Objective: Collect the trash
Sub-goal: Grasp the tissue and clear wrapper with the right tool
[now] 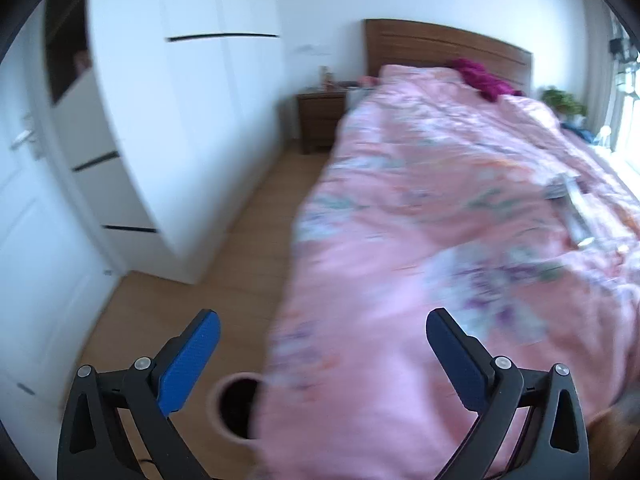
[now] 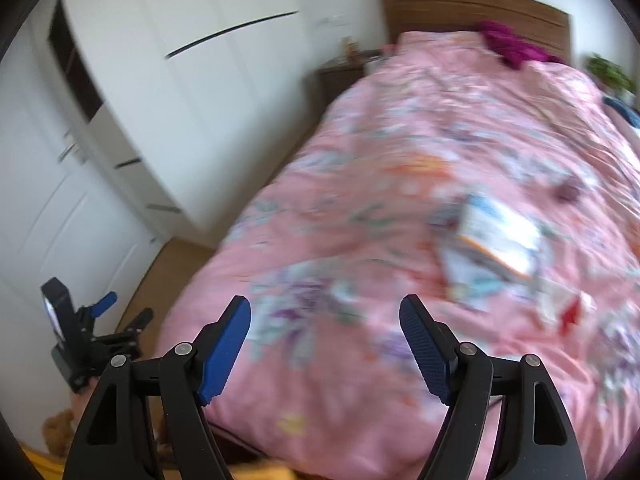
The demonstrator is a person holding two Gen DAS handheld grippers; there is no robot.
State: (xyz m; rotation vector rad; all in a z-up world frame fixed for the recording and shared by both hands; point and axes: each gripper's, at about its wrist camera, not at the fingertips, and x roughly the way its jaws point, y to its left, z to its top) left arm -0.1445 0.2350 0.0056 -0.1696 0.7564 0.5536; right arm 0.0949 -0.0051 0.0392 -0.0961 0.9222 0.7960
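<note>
Several pieces of trash lie on the pink floral bedcover (image 2: pixel 360 184): a white, blue and orange packet (image 2: pixel 498 236) over flat white papers (image 2: pixel 464 280), and a small red and white wrapper (image 2: pixel 568 312). In the left wrist view the trash (image 1: pixel 572 204) shows blurred at the far right of the bedcover (image 1: pixel 420 200). A pink bin with a dark opening (image 1: pixel 236 408) stands on the floor by the bed's near corner. My left gripper (image 1: pixel 323 320) is open and empty above that corner. My right gripper (image 2: pixel 325 308) is open and empty over the foot of the bed, left of the trash.
A white wardrobe (image 1: pixel 172 120) and white door (image 1: pixel 28 184) stand left of the wooden floor strip (image 1: pixel 240 232). A wooden nightstand (image 1: pixel 320 120), headboard (image 1: pixel 440 44) and magenta cloth (image 1: pixel 484 76) are at the far end. The left gripper's body (image 2: pixel 80 340) shows at lower left in the right wrist view.
</note>
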